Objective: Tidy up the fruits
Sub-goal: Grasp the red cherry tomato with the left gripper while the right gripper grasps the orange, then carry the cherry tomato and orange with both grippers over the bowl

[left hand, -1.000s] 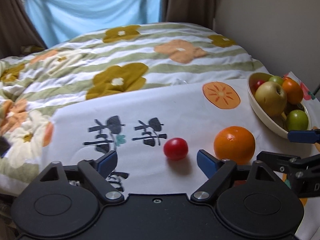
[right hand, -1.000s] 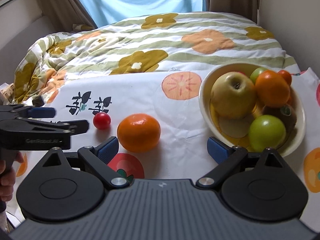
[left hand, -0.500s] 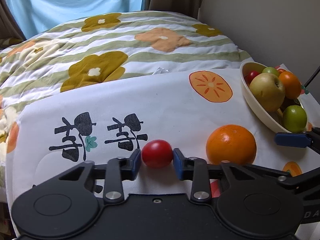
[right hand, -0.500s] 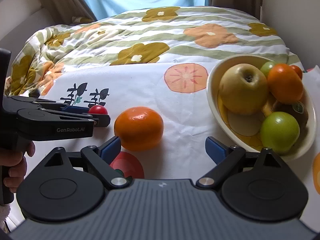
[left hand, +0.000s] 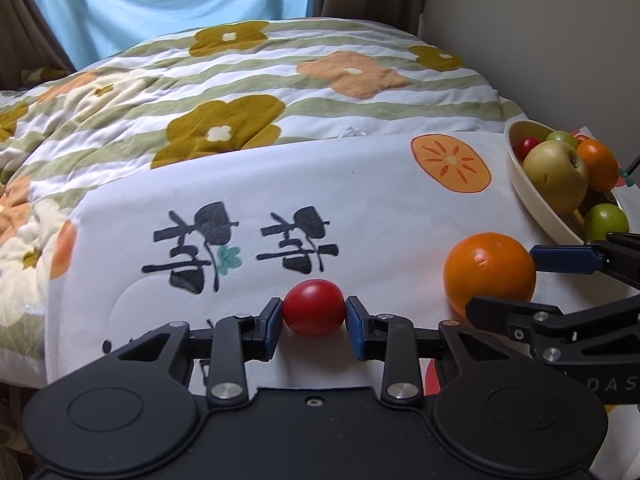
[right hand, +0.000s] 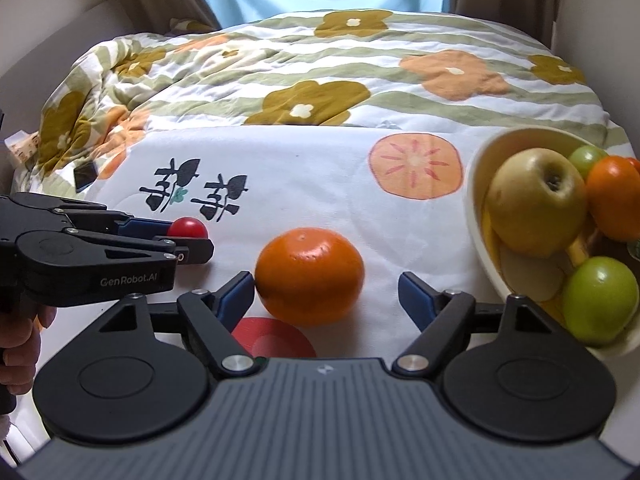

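You have two round oranges: one on the white printed cloth, one in the cream oval bowl. Two small red tomatoes. Two green round fruits. One yellow-brown apple. One bowl.

An orange is sat on the white printed cloth between the right gripper's closing fingers, the left one just about touching it. Off to the left, a small red tomato is clamped by the left gripper. A cream bowl of fruit is seen on the right.
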A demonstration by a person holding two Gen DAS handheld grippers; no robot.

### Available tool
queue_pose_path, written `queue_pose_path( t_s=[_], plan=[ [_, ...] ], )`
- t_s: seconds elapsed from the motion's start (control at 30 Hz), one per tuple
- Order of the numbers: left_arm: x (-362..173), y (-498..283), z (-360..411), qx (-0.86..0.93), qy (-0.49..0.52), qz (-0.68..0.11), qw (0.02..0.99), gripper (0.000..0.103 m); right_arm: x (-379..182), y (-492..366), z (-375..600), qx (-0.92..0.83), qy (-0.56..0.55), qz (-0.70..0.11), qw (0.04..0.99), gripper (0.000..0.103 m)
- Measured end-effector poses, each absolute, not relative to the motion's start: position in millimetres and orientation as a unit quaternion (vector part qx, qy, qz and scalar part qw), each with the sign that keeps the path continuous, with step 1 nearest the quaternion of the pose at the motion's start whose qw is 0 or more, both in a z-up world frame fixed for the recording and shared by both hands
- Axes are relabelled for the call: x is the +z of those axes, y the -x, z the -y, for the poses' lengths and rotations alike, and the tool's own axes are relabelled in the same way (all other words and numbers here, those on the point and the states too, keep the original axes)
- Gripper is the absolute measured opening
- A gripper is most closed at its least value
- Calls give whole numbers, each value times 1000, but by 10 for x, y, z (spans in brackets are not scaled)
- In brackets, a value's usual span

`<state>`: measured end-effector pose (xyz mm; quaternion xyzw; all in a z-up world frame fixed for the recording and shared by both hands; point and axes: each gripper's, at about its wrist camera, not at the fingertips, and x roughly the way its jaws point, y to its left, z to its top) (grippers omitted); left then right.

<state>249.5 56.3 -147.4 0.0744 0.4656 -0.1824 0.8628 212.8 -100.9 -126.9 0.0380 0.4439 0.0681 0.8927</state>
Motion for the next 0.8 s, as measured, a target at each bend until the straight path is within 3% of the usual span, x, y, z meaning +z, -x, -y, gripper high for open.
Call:
queue_pose_path(
  t_s=[0.07, 0.33, 0.4, 0.8],
  plan=[
    [-1476, -2479, -587, -179, -73, -466, 864, 37, -1284, -2148, 991, 73, -37, -446, 891, 87],
    [-1449, -2392, -621, -169, -67, -464, 867, 37, -1323, -2204, 958, 77, -36, -447, 890, 85],
    [-1427, -2361, -634, -166, -65, -462, 869, 37, -1323, -2215, 947, 78, -29, -447, 891, 78],
    [-1028, -2129, -587, -170, -62, -428, 886, 37, -972, -1988, 1050, 64, -36, -414, 907, 77]
  ],
)
